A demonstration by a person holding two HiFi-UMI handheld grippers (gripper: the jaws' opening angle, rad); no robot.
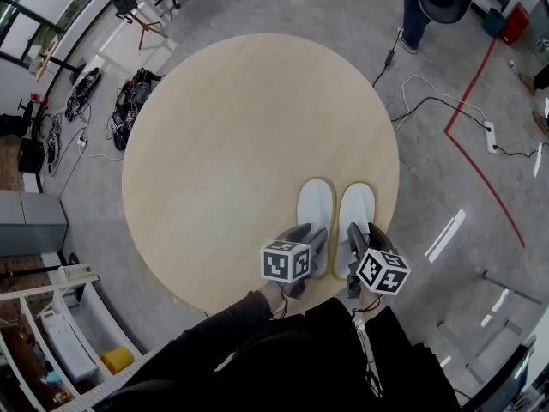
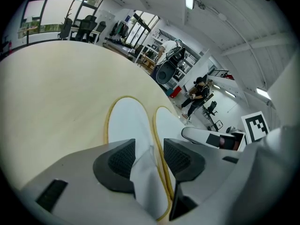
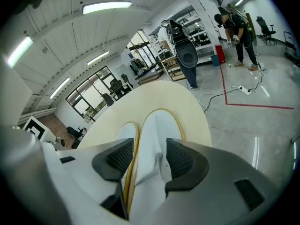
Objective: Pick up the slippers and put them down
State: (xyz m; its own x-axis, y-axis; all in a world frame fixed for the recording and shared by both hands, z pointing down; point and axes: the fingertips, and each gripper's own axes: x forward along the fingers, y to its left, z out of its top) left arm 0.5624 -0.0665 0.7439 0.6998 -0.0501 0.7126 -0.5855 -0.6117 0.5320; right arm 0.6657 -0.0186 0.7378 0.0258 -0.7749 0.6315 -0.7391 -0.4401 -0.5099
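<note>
Two white slippers with yellow rims lie side by side, flat on the round beige table [image 1: 223, 144] near its front right edge. My left gripper [image 1: 310, 237] hangs over the heel of the left slipper [image 1: 315, 206]. It is open, and a raised fold of that slipper's white upper [image 2: 140, 172] stands between the pads without being pressed. My right gripper [image 1: 366, 234] is over the heel of the right slipper [image 1: 357, 209], also open. The white upper [image 3: 157, 139] rises loosely between its pads. Both heels are hidden under the grippers.
The slippers sit close to the table's edge [image 1: 390, 221]. On the floor lie white cables and a power strip [image 1: 490, 136], a red tape line [image 1: 476, 161] and a black cable heap [image 1: 129, 106]. A person [image 1: 429, 3] stands at the back; shelves [image 1: 51, 333] are at the lower left.
</note>
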